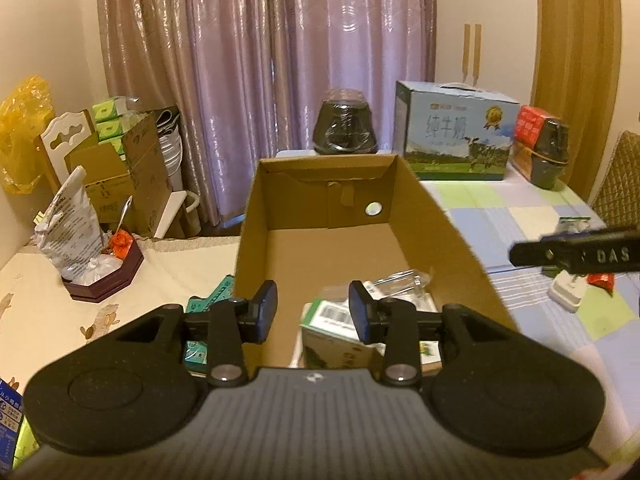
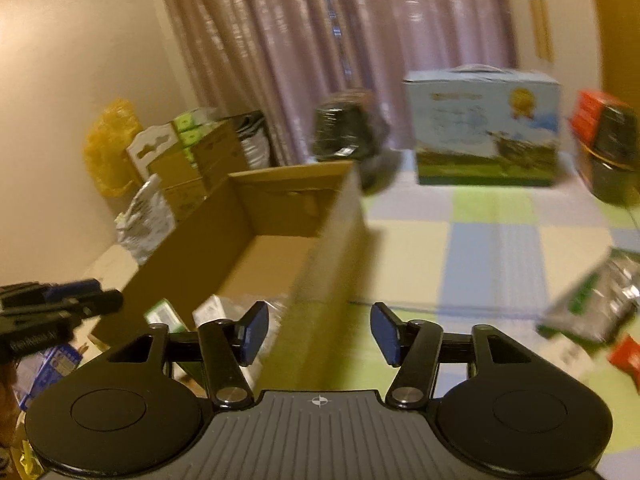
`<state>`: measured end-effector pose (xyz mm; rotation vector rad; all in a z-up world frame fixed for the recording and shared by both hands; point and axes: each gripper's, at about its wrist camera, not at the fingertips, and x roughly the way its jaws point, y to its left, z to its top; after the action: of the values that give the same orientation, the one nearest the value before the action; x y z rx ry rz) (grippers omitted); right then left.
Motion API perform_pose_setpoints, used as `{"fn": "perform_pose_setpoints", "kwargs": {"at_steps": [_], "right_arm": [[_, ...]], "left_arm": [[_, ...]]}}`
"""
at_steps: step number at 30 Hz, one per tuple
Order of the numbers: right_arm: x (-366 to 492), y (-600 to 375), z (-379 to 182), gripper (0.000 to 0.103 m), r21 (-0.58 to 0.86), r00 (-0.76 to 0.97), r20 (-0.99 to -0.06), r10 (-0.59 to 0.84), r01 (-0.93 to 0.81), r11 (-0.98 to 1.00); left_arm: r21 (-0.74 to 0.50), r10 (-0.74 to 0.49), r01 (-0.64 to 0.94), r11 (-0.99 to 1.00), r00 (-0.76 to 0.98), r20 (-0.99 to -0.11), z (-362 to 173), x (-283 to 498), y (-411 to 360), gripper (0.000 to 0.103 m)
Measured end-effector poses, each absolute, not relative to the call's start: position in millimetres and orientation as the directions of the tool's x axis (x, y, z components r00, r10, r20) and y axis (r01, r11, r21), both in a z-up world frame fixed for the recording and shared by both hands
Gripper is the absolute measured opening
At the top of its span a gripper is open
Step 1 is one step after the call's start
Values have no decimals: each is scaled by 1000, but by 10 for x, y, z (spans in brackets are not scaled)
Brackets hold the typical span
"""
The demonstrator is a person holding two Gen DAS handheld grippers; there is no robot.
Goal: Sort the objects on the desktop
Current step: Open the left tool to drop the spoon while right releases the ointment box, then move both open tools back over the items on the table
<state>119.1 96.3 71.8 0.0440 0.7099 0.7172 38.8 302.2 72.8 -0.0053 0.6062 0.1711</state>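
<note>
**Inspector A:** Presently, the left gripper [image 1: 313,312] hangs over the near end of the cardboard box [image 1: 448,236], jaws spread wide and holding nothing. Why there?

**Inspector B:** Judged from the contents: a green-and-white carton [image 1: 332,340] and a clear plastic packet [image 1: 400,280] already lie on the box floor at 6 o'clock, directly under the gripper. The box appears to serve as the sorting bin, open-topped so items drop straight in.

**Inspector A:** And the right gripper [image 2: 318,332]?

**Inspector B:** Also wide and empty. It straddles the right wall of the box, one finger over the inside, one over the checked cloth of the worktop [image 2: 492,248]. Its view is blurred.

**Inspector A:** Items outstanding?

**Inspector B:** A silver-and-green pouch [image 2: 596,304] and a red packet [image 2: 628,356] at 3 o'clock of the right gripper; a green pack [image 1: 212,296] just outside the box's left wall.

**Inspector A:** Obstructions?

**Inspector B:** The tall box walls call for a lift over the rim. The milk carton case [image 1: 456,132] and dark wrapped jar [image 1: 346,122] stand at 12 o'clock, well apart. The grippers are near each other.
</note>
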Motion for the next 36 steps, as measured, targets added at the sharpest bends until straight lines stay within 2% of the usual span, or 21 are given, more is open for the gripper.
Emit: {"fn": "perform_pose_setpoints", "kwargs": {"at_steps": [6,10,13,16,18,22,24,30,36], "right_arm": [[1044,219,642,76,261,581,-615,534,-489,832],[959,-345,617,83,256,616,-635,466,-402,879],[907,-709,621,89,250,639,-642,423,-347,904],[841,-996,658,92,245,652,-649,392,-308,919],[809,-1150,680,93,241,654,-656,378,-293,925],[742,-1390,753,95,243,669,-646,368,-277,930],[714,-1503,780,97,239,679,-642,357,-265,934],[668,-1747,810,101,237,695,-643,321,-218,947],[691,-1859,733,101,227,670,-690,276,-162,960]], "left_arm": [[30,114,-117,993,824,-555,858,311,2737,39],[25,66,-62,998,834,-548,931,273,2453,41],[15,21,-15,1000,838,-545,969,263,2205,47],[16,-28,43,999,833,-552,974,287,1916,53],[14,-59,81,997,828,-557,966,296,1718,62],[1,-114,138,990,818,-563,925,279,1327,69],[-12,-141,163,986,808,-572,885,274,1161,76],[-33,-185,206,978,781,-596,767,232,808,90],[-32,-205,238,971,753,-625,676,241,598,95]]}}
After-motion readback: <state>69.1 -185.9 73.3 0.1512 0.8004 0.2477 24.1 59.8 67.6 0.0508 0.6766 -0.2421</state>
